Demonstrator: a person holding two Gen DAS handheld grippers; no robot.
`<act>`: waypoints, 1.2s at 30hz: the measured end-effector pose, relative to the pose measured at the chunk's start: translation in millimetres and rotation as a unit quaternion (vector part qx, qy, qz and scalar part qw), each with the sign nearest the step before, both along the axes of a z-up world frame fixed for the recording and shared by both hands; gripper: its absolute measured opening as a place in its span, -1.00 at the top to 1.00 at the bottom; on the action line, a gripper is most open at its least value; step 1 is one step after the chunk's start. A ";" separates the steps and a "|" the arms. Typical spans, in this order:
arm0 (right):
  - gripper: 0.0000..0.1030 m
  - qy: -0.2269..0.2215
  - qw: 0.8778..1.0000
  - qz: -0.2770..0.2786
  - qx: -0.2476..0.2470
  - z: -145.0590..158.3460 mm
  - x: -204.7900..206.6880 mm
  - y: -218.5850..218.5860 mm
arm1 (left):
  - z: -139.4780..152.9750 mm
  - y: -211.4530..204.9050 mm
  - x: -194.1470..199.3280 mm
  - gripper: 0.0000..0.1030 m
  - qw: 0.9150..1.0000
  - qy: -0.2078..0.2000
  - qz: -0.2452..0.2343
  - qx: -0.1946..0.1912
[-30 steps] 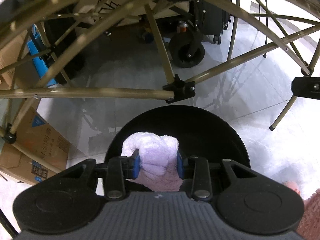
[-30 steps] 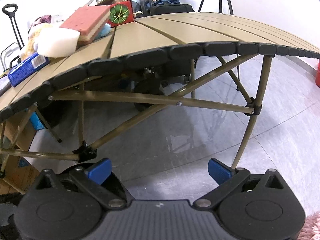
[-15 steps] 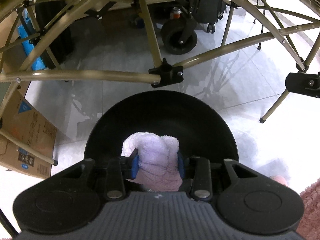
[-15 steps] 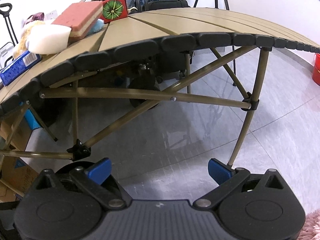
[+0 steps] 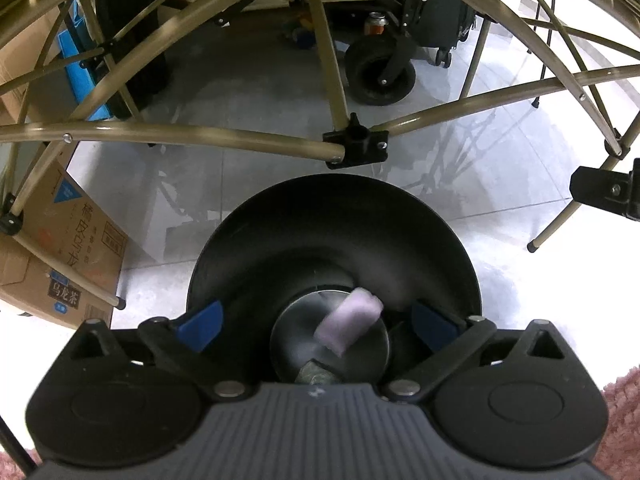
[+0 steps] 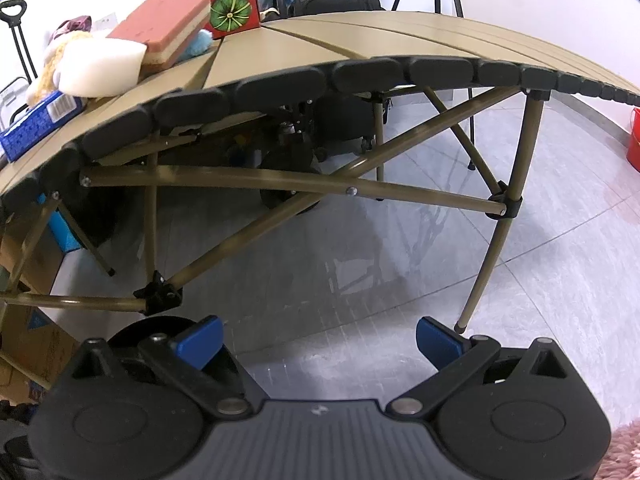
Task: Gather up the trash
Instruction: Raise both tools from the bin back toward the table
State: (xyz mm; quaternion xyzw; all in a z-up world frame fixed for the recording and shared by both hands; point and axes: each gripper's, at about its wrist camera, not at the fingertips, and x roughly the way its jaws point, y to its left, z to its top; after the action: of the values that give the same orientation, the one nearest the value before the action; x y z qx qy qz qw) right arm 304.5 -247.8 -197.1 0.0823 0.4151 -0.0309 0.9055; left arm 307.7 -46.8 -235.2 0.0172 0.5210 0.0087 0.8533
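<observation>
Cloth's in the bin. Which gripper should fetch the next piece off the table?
Right. The right gripper is open, empty, facing the table and the white foam block. The left gripper, jaws opening, hangs over the black bin where the purple cloth drops.

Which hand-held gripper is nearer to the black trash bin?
Left. The left hand-held gripper sits directly over the black trash bin, jaws opening, with the purple cloth inside. The right hand-held gripper is off beside it, over bare floor.

Right tongs (image 6: 318, 336) agape over floor (image 6: 400, 280), folding table (image 6: 360, 40) ahead.
</observation>
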 end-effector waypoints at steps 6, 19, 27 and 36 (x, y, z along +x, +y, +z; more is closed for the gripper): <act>-1.00 0.002 1.000 0.003 -0.001 -0.6 -0.6 1.2 | 1.8 -0.4 -1.9 -1.00 1.000 0.002 0.002 -0.002; -1.00 0.058 0.998 0.030 -0.018 -13.3 3.0 9.1 | 1.8 2.8 -11.3 -1.00 0.999 0.032 0.005 0.013; -1.00 0.135 0.987 0.074 -0.044 -33.6 1.1 19.2 | 3.3 19.4 -12.8 -1.00 0.998 0.043 0.027 0.029; -1.00 0.177 0.974 0.119 -0.076 -46.2 -8.8 33.8 | 6.2 24.4 -19.1 -1.00 0.997 0.052 0.025 0.043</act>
State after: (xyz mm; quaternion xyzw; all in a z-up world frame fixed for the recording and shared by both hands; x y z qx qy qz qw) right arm 295.6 -214.0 -243.3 -0.0435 0.5721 0.0315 0.8184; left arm 288.6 -22.5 -229.0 0.0408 0.5640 0.0518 0.8231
